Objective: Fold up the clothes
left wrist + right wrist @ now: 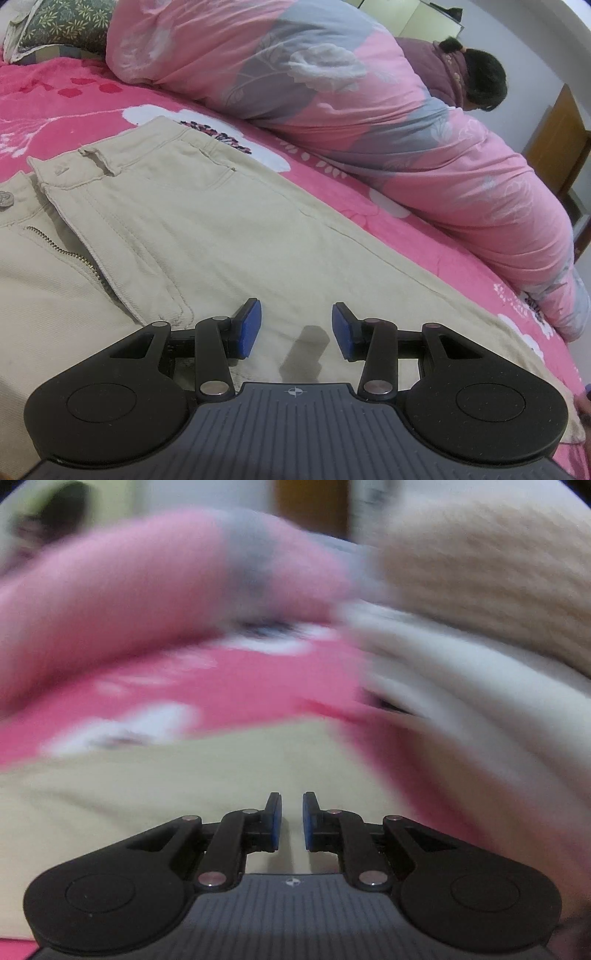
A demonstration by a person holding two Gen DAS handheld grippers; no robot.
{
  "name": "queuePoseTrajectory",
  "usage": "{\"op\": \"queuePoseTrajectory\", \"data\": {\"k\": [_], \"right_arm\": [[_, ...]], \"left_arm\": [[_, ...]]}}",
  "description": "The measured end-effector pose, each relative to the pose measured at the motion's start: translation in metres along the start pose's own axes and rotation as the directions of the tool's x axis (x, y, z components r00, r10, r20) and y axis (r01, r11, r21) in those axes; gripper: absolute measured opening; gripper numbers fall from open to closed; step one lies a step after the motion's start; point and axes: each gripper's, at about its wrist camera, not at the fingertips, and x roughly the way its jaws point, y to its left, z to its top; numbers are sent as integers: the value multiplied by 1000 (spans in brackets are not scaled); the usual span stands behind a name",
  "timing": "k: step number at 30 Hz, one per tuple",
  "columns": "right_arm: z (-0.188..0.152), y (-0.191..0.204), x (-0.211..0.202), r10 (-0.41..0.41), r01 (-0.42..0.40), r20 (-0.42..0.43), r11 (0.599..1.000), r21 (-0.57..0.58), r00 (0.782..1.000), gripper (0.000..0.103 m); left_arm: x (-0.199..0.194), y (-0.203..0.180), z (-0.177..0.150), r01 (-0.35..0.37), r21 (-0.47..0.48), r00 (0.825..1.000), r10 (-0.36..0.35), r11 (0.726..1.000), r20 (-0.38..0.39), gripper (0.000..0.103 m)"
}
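Beige trousers (221, 229) lie flat on the pink flowered bed sheet (55, 103), waistband, button and open zip at the left. My left gripper (297, 321) hovers just over the trouser cloth, jaws open, nothing between the blue pads (249, 325). The right wrist view is smeared by motion. There my right gripper (291, 812) hangs over the beige trousers (147, 775) with a narrow gap between its pads and nothing in it.
A bulky pink and grey quilt (332, 92) lies along the far side of the bed, with a person (476, 81) behind it. A green patterned pillow (66, 22) sits at the top left. Blurred beige knit (461, 572) and white cloth (443, 686) fill the right.
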Motion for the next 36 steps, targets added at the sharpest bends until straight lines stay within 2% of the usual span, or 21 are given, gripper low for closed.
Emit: {"op": "queuePoseTrajectory", "data": {"k": [1,3,7,8,9,11,12,15,16,18,20,22,24,25,26,27,30,33,36], "right_arm": [[2,12,-3,68,-67,15,998,-9,998,12],[1,43,14,156,-157,-23,984,-79,988,12],[0,101,46,313,-330,-113,922,-204,943,9],[4,94,61,290,-304,-96,929,-211,952,8],[12,77,74,254,-262,-69,946,-190,965,2],[30,35,93,91,-93,-23,991,-98,996,2],[39,13,103,-5,5,-9,999,-43,1000,2],[55,-44,116,-179,180,-19,975,128,984,3],[56,-51,111,-202,203,-24,969,139,979,3],[55,-42,89,-192,191,-3,974,118,981,5],[37,-20,59,-37,37,3,996,78,999,5],[17,-1,35,96,-96,-27,995,22,995,6],[-7,8,27,54,-62,-77,993,-98,996,6],[-10,3,30,-41,32,-68,990,-138,997,6],[-13,-6,27,-174,165,-53,976,-140,983,6],[-15,-14,22,-295,287,-39,948,-139,955,7],[-21,-26,-34,-354,351,-70,935,-52,932,8],[-50,7,-130,-208,209,26,964,-162,978,10],[-69,23,-217,-50,63,89,988,-142,995,18]], "left_arm": [[0,0,0,-1,2,1000,1,1000,1,43],[0,0,0,1,4,1000,-1,1000,1,43],[0,1,1,8,5,1000,-8,1000,2,43],[0,1,1,10,2,1000,-10,1000,1,43],[0,1,1,11,2,1000,-11,1000,0,43],[1,1,1,10,5,1000,-10,1000,-1,44],[1,1,1,9,7,1000,-9,1000,-1,44],[1,0,1,8,11,1000,-8,1000,-2,44],[1,0,1,8,11,1000,-8,1000,-1,44],[1,0,1,8,13,1000,-8,1000,-1,44],[2,0,1,6,17,1000,-6,1000,-1,45],[2,-1,1,5,22,1000,-5,1000,-1,45],[2,-2,1,4,25,1000,-4,1000,0,46],[2,-1,1,6,23,1000,-6,1000,2,46],[2,-1,1,9,20,1000,-10,1000,5,46],[1,0,1,15,17,1000,-15,1000,9,46],[0,-1,1,45,21,999,-45,999,17,47],[-14,-5,5,93,38,995,-95,995,42,48],[-52,-15,16,115,86,988,-123,990,91,48]]}}
